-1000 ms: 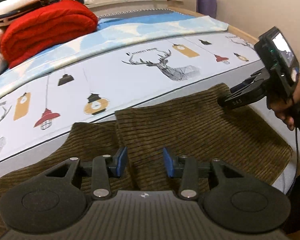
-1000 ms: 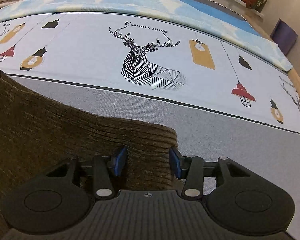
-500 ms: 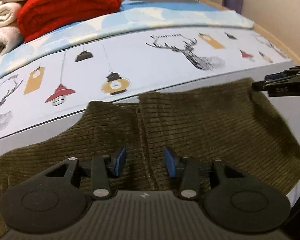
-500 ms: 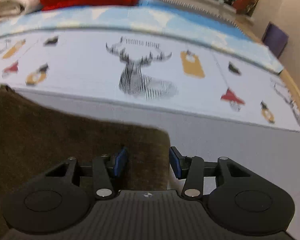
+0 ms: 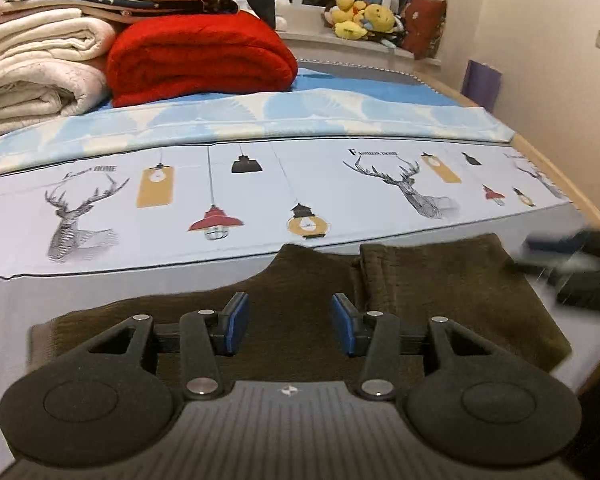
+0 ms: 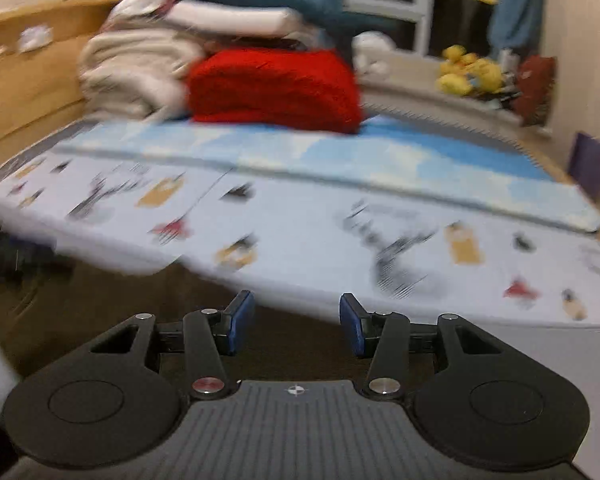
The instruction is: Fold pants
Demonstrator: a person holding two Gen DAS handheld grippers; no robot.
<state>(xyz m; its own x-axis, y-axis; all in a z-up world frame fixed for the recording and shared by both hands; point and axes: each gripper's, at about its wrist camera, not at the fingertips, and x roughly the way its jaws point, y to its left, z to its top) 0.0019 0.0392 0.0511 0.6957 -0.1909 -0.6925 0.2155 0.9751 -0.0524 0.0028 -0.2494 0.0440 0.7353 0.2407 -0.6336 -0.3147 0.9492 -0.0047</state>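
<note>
The brown corduroy pants (image 5: 440,288) lie folded and flat on the grey strip of the bed sheet near the front edge. My left gripper (image 5: 288,312) hovers above their left half with its jaws opening and nothing between the blue pads (image 5: 236,316). The right gripper (image 5: 572,260) shows as a dark blur over the right end of the pants. In the blurred right wrist view the pants (image 6: 100,312) lie low at the left. My right gripper (image 6: 296,314) stands open over their edge, holding nothing.
A red folded blanket (image 5: 200,60) and a stack of white quilts (image 5: 40,68) sit at the back of the bed. Plush toys (image 5: 360,16) line the sill. The wooden bed frame (image 6: 24,92) runs along the left, a wall (image 5: 540,40) on the right.
Both grippers have risen and drawn back from the pants, so more of the bed shows. The left jaws stand slightly wider. The pants stay flat on the sheet.
</note>
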